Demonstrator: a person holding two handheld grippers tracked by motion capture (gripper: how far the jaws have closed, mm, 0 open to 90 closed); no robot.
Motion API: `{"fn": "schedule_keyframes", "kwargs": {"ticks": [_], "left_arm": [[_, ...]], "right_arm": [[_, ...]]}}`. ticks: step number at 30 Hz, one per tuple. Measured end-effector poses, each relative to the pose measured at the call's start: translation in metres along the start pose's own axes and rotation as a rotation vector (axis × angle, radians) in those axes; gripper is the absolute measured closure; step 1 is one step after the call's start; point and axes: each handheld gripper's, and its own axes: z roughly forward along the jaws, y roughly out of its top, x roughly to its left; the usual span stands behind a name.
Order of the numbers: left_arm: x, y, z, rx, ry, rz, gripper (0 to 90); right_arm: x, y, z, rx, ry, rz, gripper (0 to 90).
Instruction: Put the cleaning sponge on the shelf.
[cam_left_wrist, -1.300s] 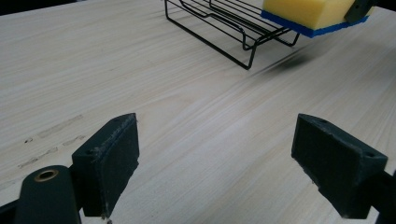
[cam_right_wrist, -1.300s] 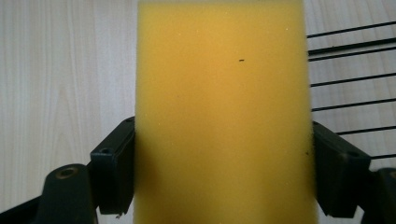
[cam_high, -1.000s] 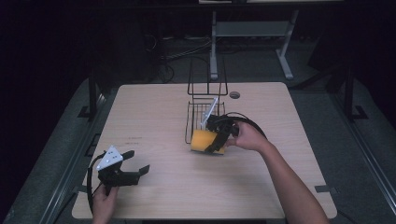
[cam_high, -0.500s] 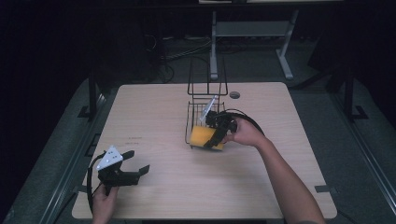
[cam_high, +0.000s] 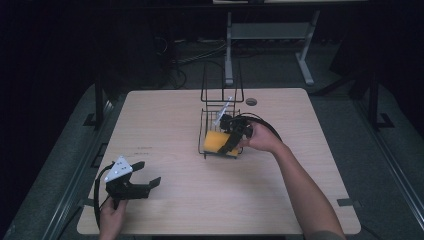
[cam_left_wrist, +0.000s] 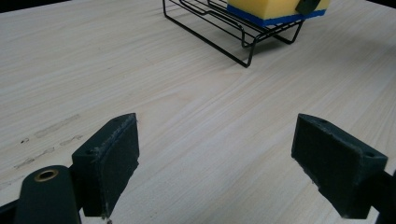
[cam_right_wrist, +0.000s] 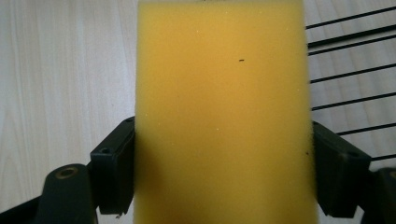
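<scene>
The black wire rack (cam_high: 220, 127) stands near the middle of the wooden table (cam_high: 310, 165), slightly toward its far side, and serves as the reference for all positions below. The yellow sponge (cam_high: 218, 142) lies in the near, low end of the rack, over the wire floor; in the left gripper view the sponge (cam_left_wrist: 273, 9) shows a blue underside layer resting on the rack (cam_left_wrist: 219, 28) wires. The right gripper (cam_high: 231, 143) is at the near right corner of the rack, with its jaws clamped on the sponge: in the right gripper view the two black jaws press against the left and right flanks of the sponge (cam_right_wrist: 223, 116), which stands between them and covers most of the frame, while rack wires (cam_right_wrist: 350, 70) run behind it on one side and bare table (cam_right_wrist: 65, 70) lies on the other. The person's right hand (cam_high: 262, 137) holds this gripper just right of the rack, the forearm running back toward the near edge of the table. The left gripper (cam_high: 142, 185) is well apart from the rack, to its near left, close to the table's near left corner, held by the left hand (cam_high: 112, 217). Its jaws are spread wide with nothing between them; in the left gripper view they frame bare table (cam_left_wrist: 210, 130), with the rack farther off beyond them. A small round grommet (cam_high: 251, 101) sits in the tabletop just beyond and right of the rack.
</scene>
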Motion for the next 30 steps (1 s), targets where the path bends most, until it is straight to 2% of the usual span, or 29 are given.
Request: {"fn": "schedule_keyframes", "kwargs": {"ticks": [3, 4, 11, 14, 20, 22, 27, 30], "left_arm": [[0.000, 0.000, 0.001, 0.001, 0.002, 0.001, 14.5], [0.000, 0.000, 0.000, 0.001, 0.000, 0.001, 14.5], [0.001, 0.000, 0.000, 0.000, -0.001, -0.001, 14.5], [0.000, 0.000, 0.000, 0.000, -0.001, 0.000, 14.5], [0.000, 0.000, 0.000, 0.000, -0.001, 0.000, 14.5], [0.000, 0.000, 0.000, 0.000, -0.001, 0.000, 14.5], [0.000, 0.000, 0.001, 0.004, -0.004, 0.003, 14.5], [-0.001, 0.000, 0.002, 0.008, -0.006, 0.008, 14.5]], "right_arm": [[-0.002, 0.001, 0.001, 0.004, 0.004, 0.002, 21.8], [-0.004, 0.003, 0.001, 0.033, -0.007, -0.009, 21.8], [-0.009, 0.010, -0.001, 0.020, -0.003, -0.005, 21.8], [-0.013, 0.012, 0.002, 0.038, -0.011, 0.001, 21.8], [-0.019, 0.017, 0.001, 0.023, -0.015, -0.003, 21.8], [-0.022, 0.016, 0.000, 0.007, -0.013, 0.005, 21.7], [-0.025, 0.013, 0.002, 0.020, -0.017, 0.014, 21.6], [-0.029, 0.010, 0.002, 0.007, -0.016, 0.024, 21.5]]}}
